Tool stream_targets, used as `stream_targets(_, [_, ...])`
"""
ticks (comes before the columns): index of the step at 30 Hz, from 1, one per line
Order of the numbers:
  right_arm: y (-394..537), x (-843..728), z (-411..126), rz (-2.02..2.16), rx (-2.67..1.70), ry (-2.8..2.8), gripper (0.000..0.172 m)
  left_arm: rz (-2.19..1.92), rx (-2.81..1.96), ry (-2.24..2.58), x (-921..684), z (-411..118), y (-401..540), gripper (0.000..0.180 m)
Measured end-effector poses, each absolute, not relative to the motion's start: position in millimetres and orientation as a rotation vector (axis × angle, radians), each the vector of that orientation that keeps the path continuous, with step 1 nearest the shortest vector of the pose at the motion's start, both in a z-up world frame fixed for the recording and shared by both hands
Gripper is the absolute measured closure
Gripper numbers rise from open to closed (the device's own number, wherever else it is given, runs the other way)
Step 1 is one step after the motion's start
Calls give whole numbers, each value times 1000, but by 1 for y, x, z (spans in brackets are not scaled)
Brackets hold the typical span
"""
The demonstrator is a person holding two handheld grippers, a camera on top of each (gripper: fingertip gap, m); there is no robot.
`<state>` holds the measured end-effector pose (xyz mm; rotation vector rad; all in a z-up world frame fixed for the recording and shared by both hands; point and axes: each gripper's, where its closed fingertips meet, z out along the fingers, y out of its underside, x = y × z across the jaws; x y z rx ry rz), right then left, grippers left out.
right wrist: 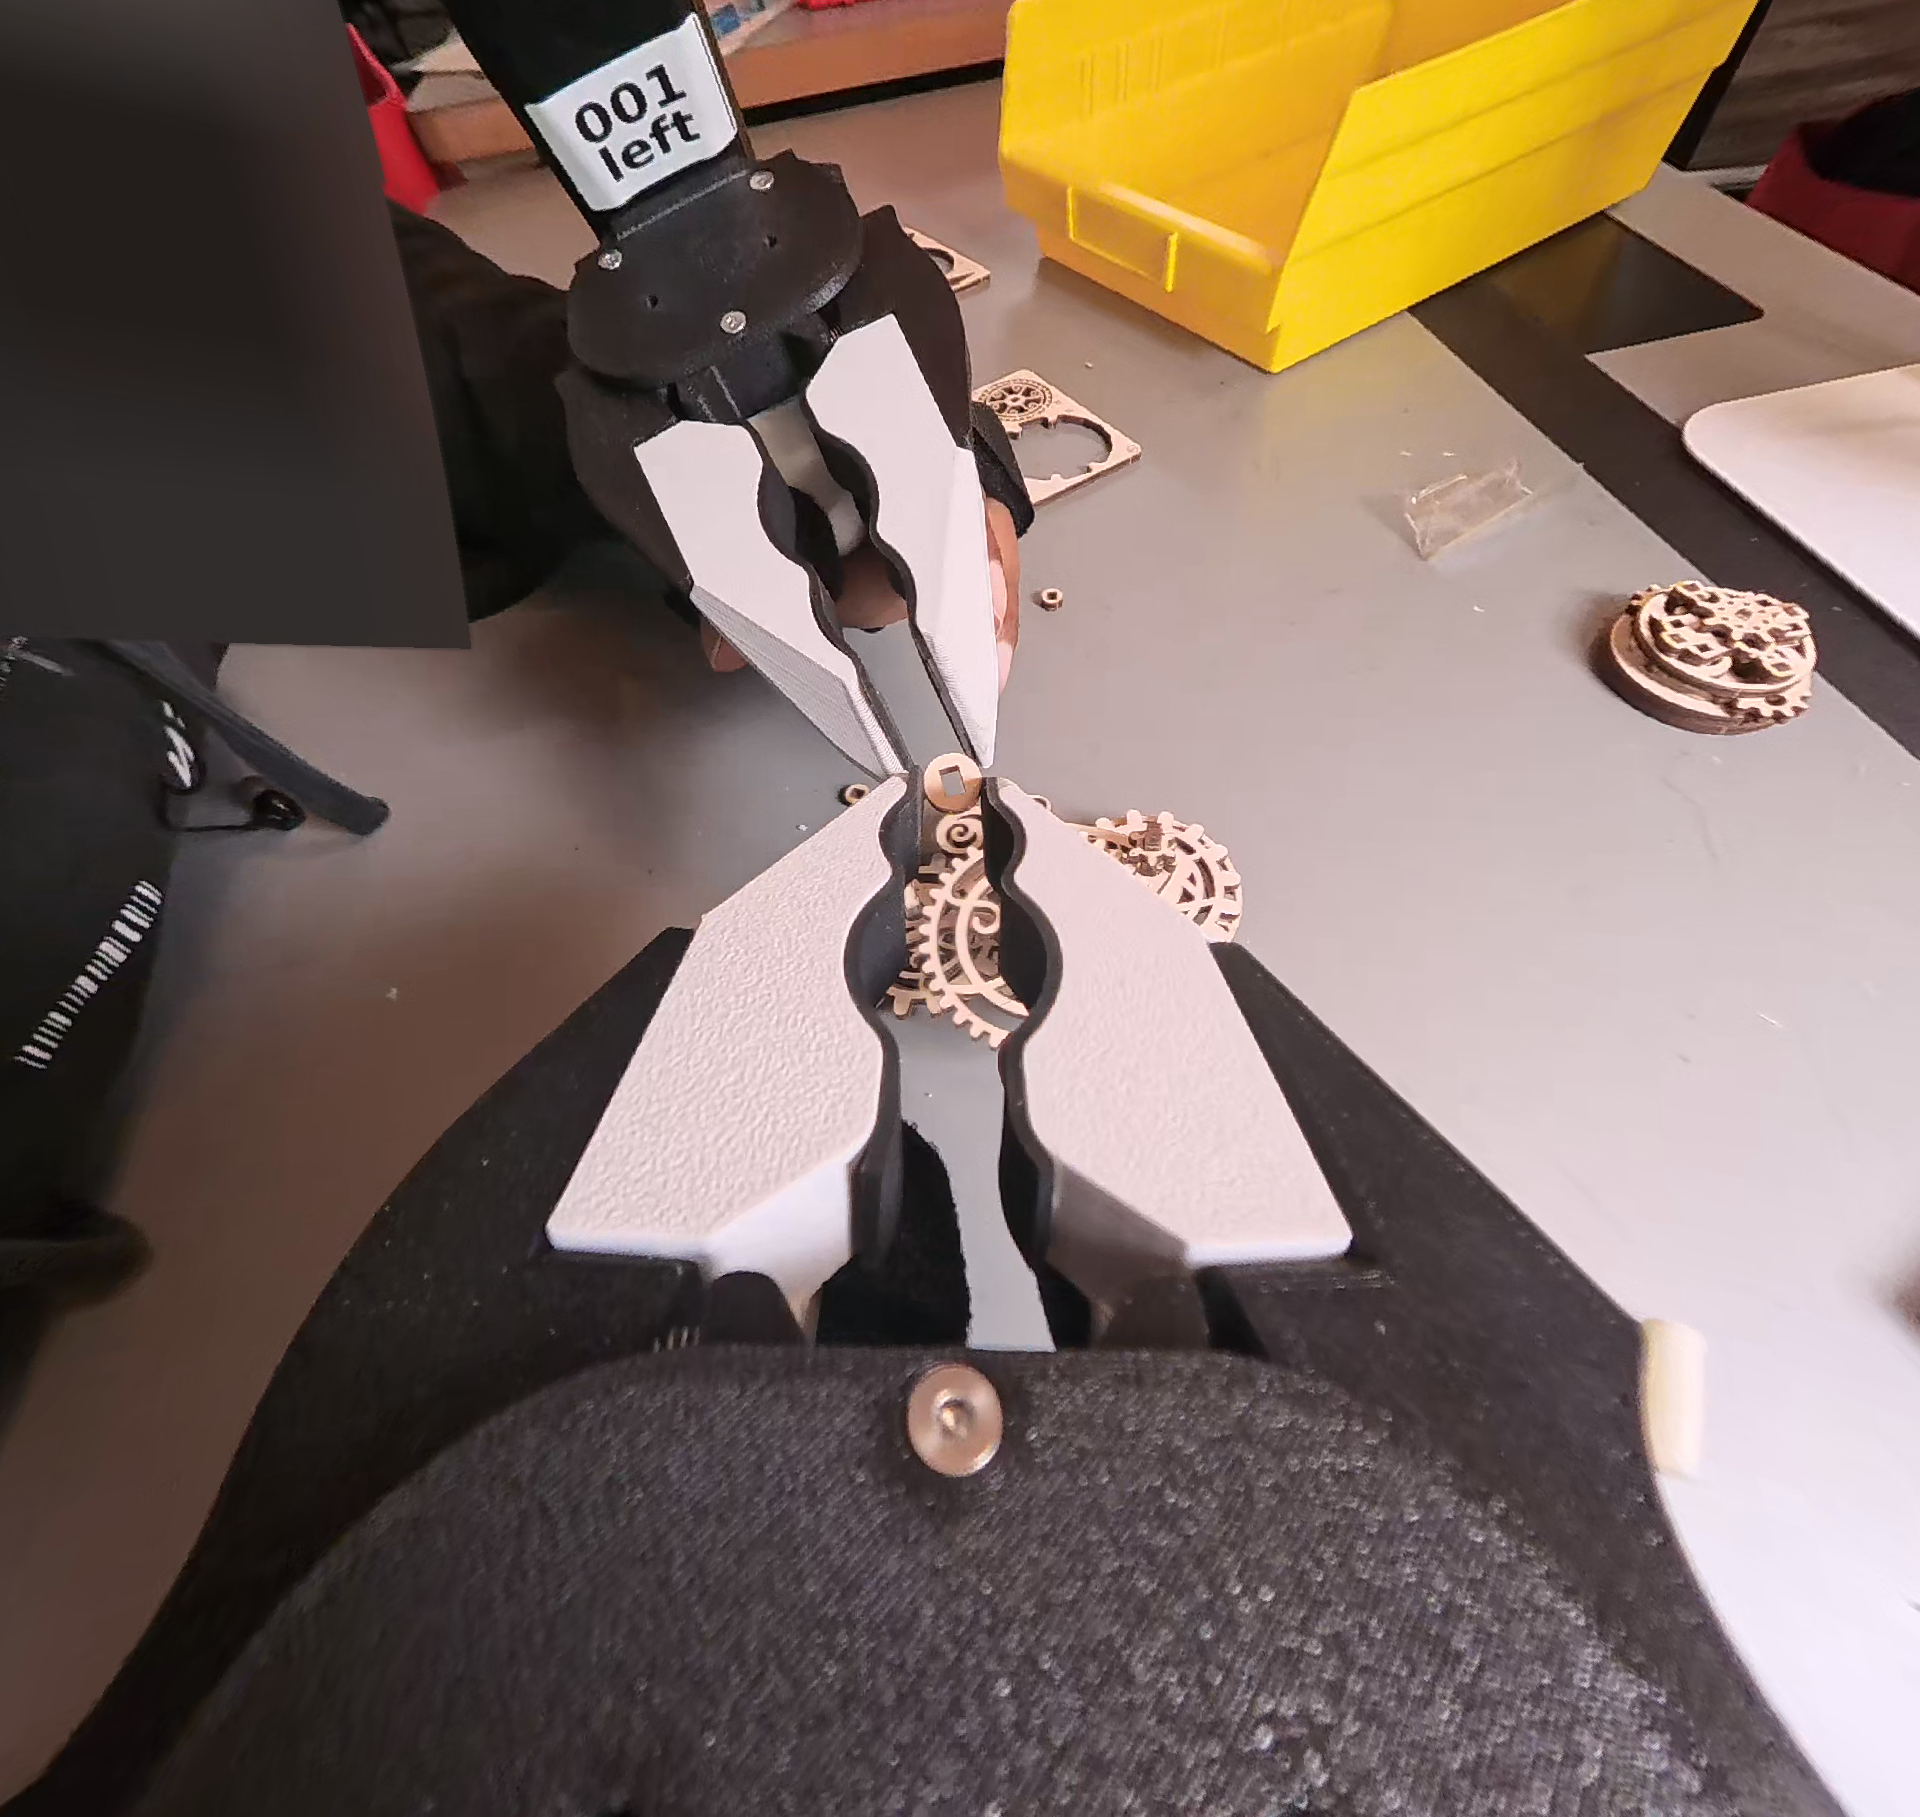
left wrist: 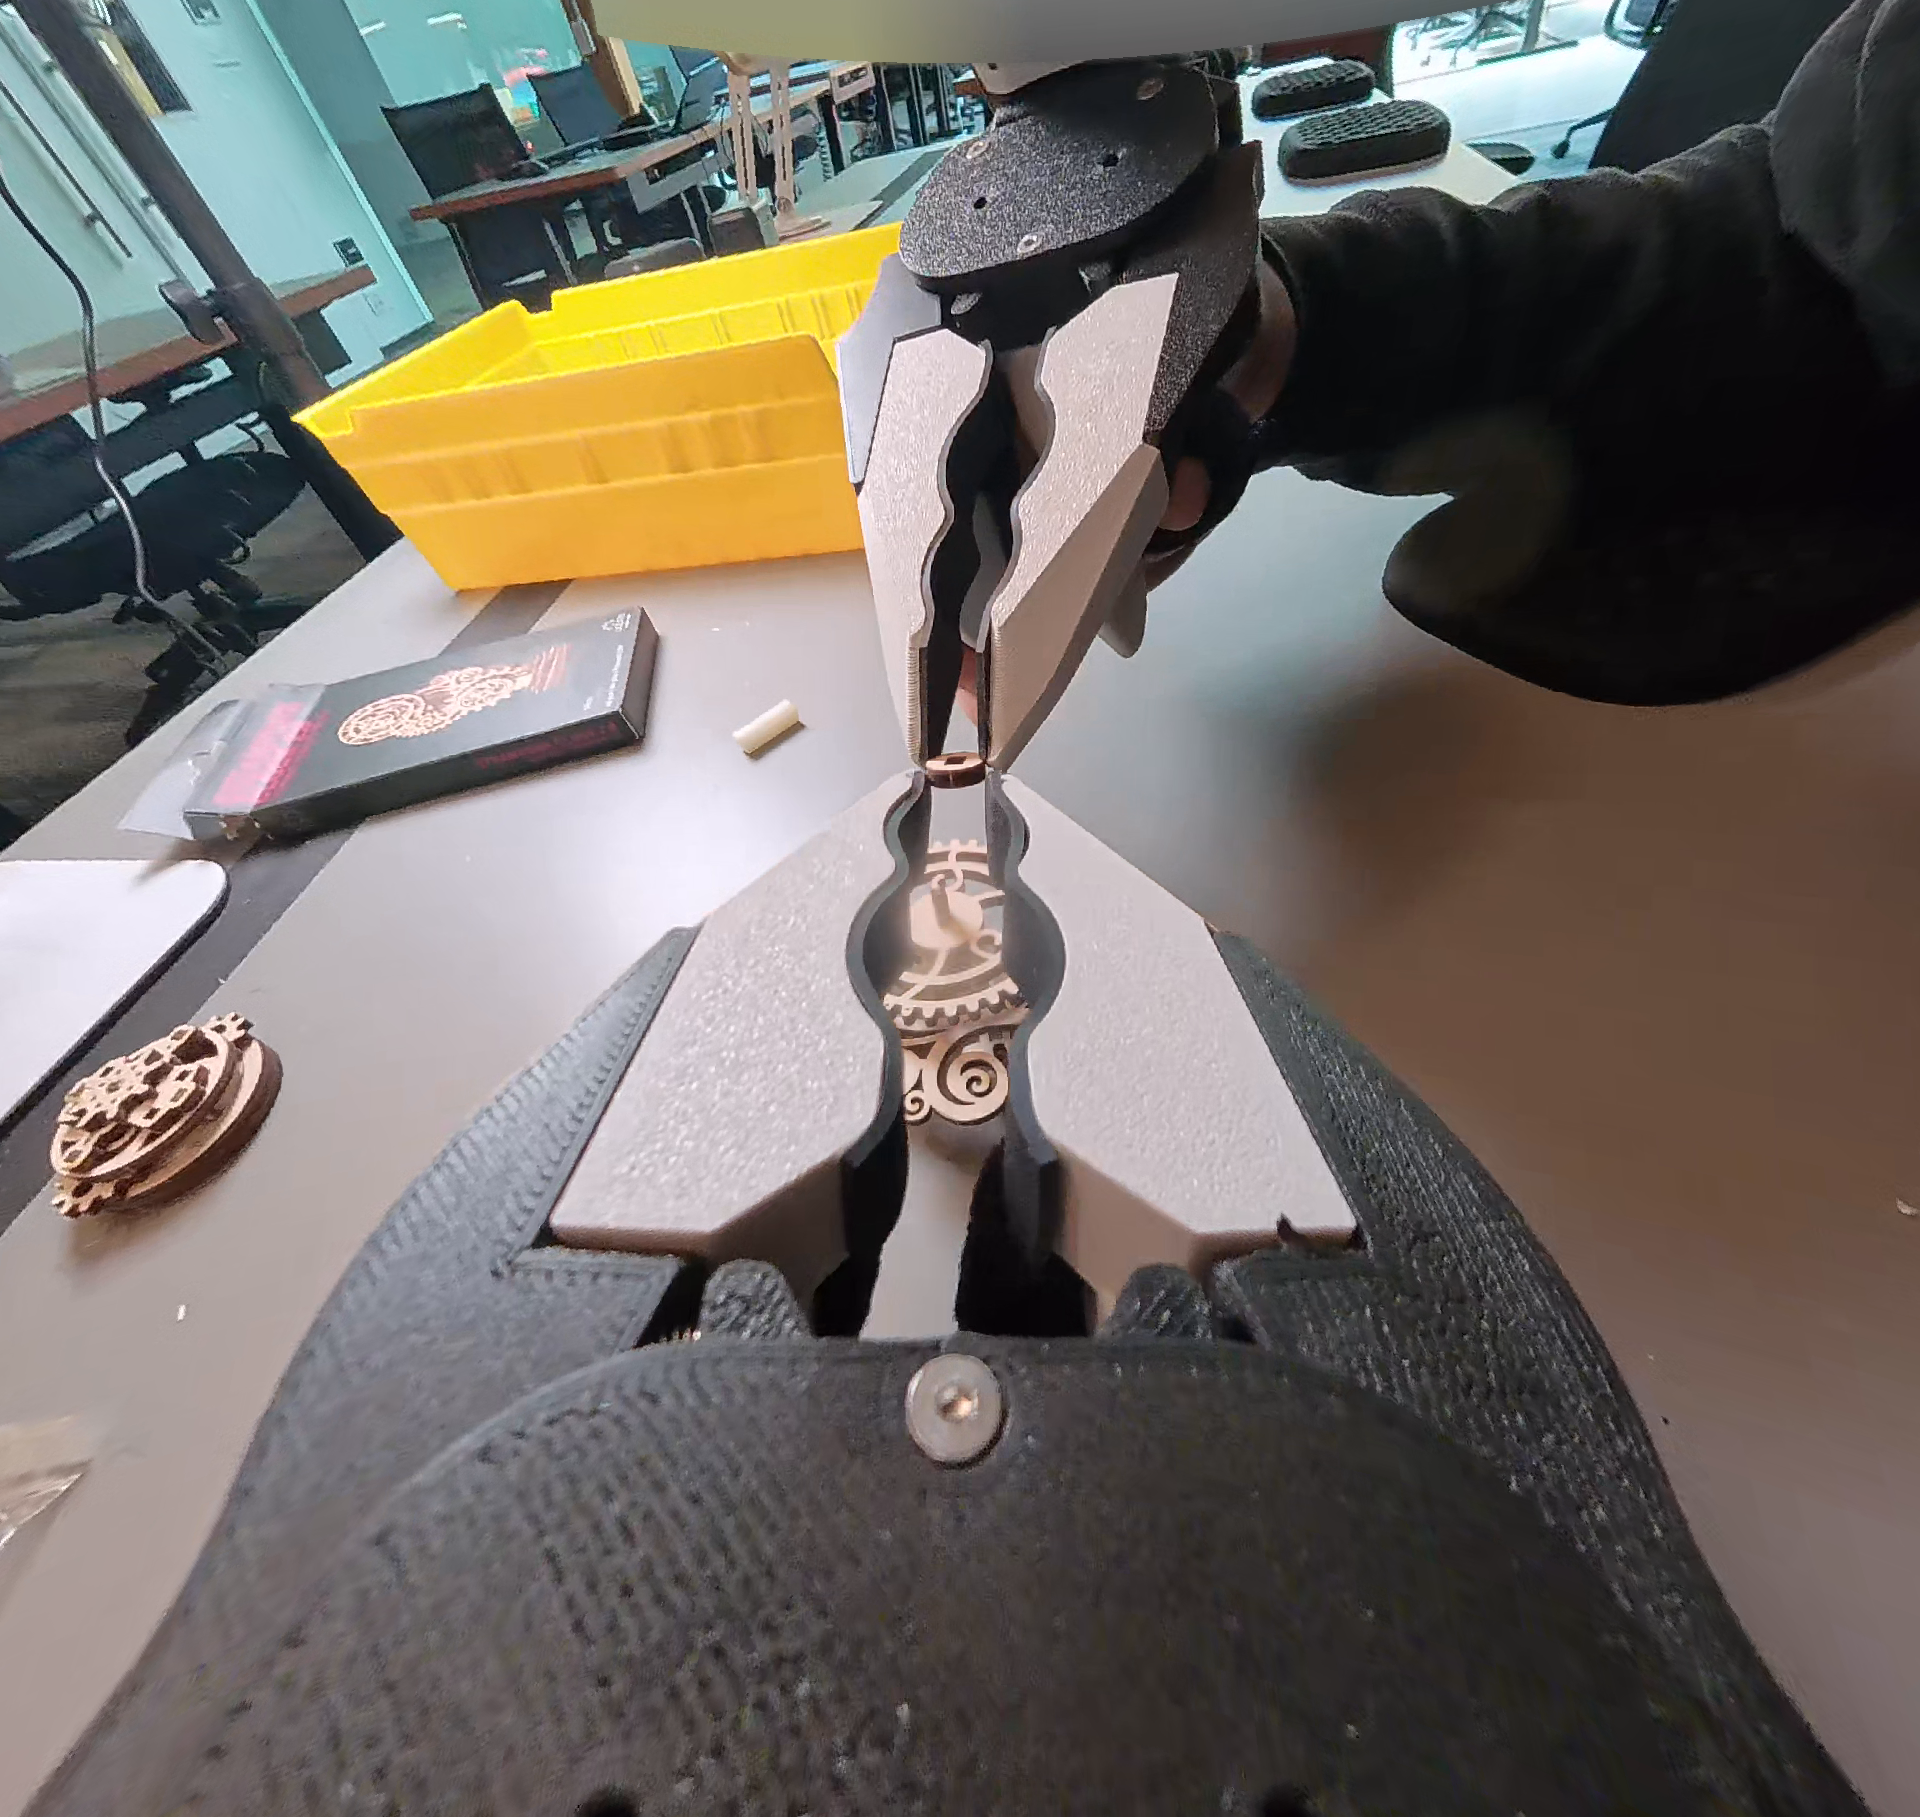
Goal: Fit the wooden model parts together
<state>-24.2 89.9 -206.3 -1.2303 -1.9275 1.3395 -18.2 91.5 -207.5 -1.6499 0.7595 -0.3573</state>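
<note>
A small round wooden disc [left wrist: 954, 770] with a square hole hangs above the table, where my two grippers meet tip to tip. In the left wrist view, my left gripper [left wrist: 956, 782] flanks its lower edge, pads touching both sides. My right gripper [left wrist: 956, 751] comes down from above and pinches it too. In the right wrist view the disc [right wrist: 954, 780] faces the camera between my right gripper [right wrist: 951, 793], with my left gripper [right wrist: 945, 757] on its upper edge. Below lies a flat wooden gear assembly [left wrist: 951, 946], which also shows in the right wrist view [right wrist: 961, 936].
A round assembled wooden gear model [left wrist: 161, 1113] [right wrist: 1709, 655] sits on the grey table. A yellow bin [left wrist: 623, 437] [right wrist: 1403, 105] stands behind. A black box [left wrist: 436, 718], a white cylinder [left wrist: 766, 725], punched wooden sheets [right wrist: 1060, 437], a small loose ring [right wrist: 1050, 596] and a white pad [right wrist: 1818, 479] lie around. My two grippers' fingertips are within a few centimetres of each other. From either gripper's tips it is about 25 cm to the round assembled wooden gear model [right wrist: 1709, 655]. The left camera catches it too, in the left wrist view [left wrist: 194, 1065].
</note>
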Motion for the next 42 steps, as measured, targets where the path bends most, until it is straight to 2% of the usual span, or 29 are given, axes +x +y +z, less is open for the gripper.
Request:
stream_targets(13, [84,-17,-205,1355,-1146,-1969,160,-629,-1616,718,-13,-203,82,174])
stream_targets(27, [45,4,-181,1615,-889,-2026,159,-1153,-1479,792,5,-189,43,174])
stream_targets(42, [42,-3,-184,1562,-899,-2018,165,-1150,-1445,746,-1,-181,46,180])
